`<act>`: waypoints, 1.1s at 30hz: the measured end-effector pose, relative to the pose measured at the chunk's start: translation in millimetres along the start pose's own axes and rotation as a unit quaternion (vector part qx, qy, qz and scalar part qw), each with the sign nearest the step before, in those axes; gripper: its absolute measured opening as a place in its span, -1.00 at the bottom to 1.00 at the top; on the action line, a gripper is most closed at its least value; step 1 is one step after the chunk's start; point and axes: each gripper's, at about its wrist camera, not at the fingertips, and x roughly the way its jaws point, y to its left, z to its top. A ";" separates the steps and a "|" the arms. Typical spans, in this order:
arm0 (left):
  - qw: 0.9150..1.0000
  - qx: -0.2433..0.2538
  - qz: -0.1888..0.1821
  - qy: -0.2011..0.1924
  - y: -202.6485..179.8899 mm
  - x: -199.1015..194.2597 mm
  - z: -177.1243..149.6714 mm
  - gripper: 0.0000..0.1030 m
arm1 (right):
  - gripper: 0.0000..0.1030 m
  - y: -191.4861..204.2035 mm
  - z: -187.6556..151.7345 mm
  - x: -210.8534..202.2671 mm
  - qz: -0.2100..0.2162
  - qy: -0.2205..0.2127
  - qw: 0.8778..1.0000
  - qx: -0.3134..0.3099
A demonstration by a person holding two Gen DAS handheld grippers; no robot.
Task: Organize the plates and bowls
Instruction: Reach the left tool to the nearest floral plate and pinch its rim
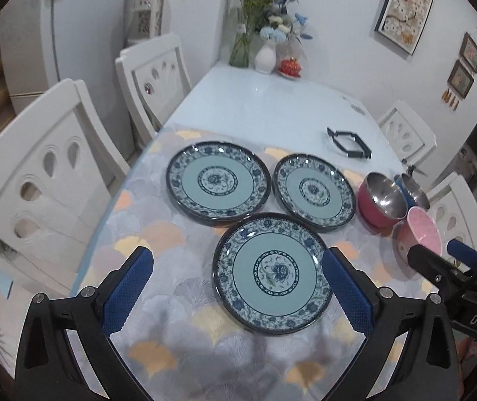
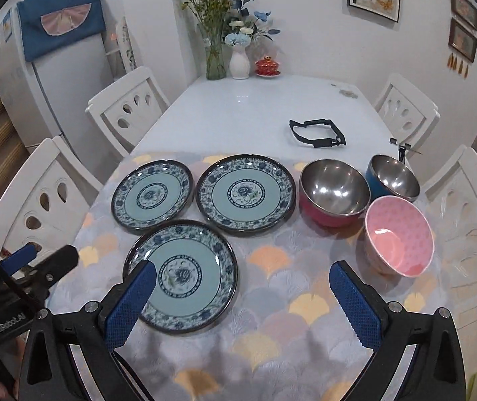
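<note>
Both my left gripper and right gripper hang spread wide and empty above the patterned mat, where three blue-patterned plates sit clustered (none stacked) beside three separate bowls.

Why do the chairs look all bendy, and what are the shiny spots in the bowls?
Left wrist view: the fisheye lens curves the white chair near the dark round edge. Right wrist view: room light glints inside the red steel-lined bowl and the blue steel-lined bowl, and the glossy white table shows faint glare.
</note>
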 end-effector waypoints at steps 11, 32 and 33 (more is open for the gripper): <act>0.997 0.018 -0.003 0.077 8.5 57.6 -6.6 0.95 | 0.96 9.2 -0.5 52.9 0.017 0.050 0.999 -0.015; 0.987 0.003 -0.016 0.162 25.3 122.6 -27.0 0.57 | 0.52 2.2 -19.5 139.7 0.034 0.160 0.986 -0.001; 0.987 0.005 -0.014 0.162 24.6 123.4 -26.5 0.57 | 0.49 0.4 -18.0 142.5 0.041 0.167 0.985 0.006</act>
